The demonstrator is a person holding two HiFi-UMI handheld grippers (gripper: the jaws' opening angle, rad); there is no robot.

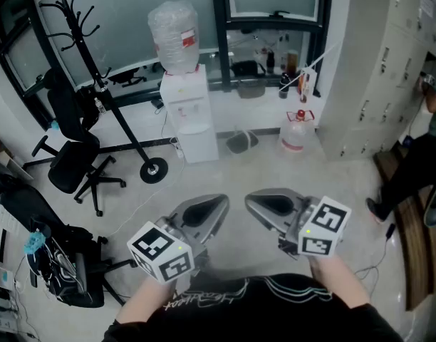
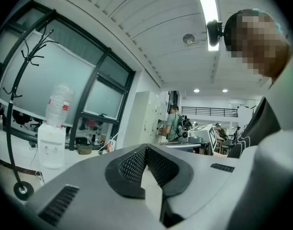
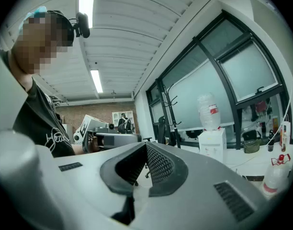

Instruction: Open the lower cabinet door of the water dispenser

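Note:
The white water dispenser [image 1: 187, 109] stands by the window wall with a clear bottle [image 1: 174, 35] on top. Its lower cabinet door [image 1: 199, 145] looks closed. Both grippers are held close to my body, well short of the dispenser. My left gripper [image 1: 219, 201] is shut with nothing between its jaws. My right gripper [image 1: 252, 199] is beside it, tips together and also empty. The dispenser [image 2: 51, 145] appears small at the left of the left gripper view. In the right gripper view the dispenser [image 3: 212, 145] is at the right, beyond the gripper [image 3: 146, 146].
A black coat rack [image 1: 97, 70] and an office chair [image 1: 74, 159] stand left of the dispenser. A water jug [image 1: 296, 132] sits on the floor to its right, near grey lockers [image 1: 389, 70]. A person [image 1: 421, 166] stands at the right edge. Bags and cables [image 1: 58, 266] lie at left.

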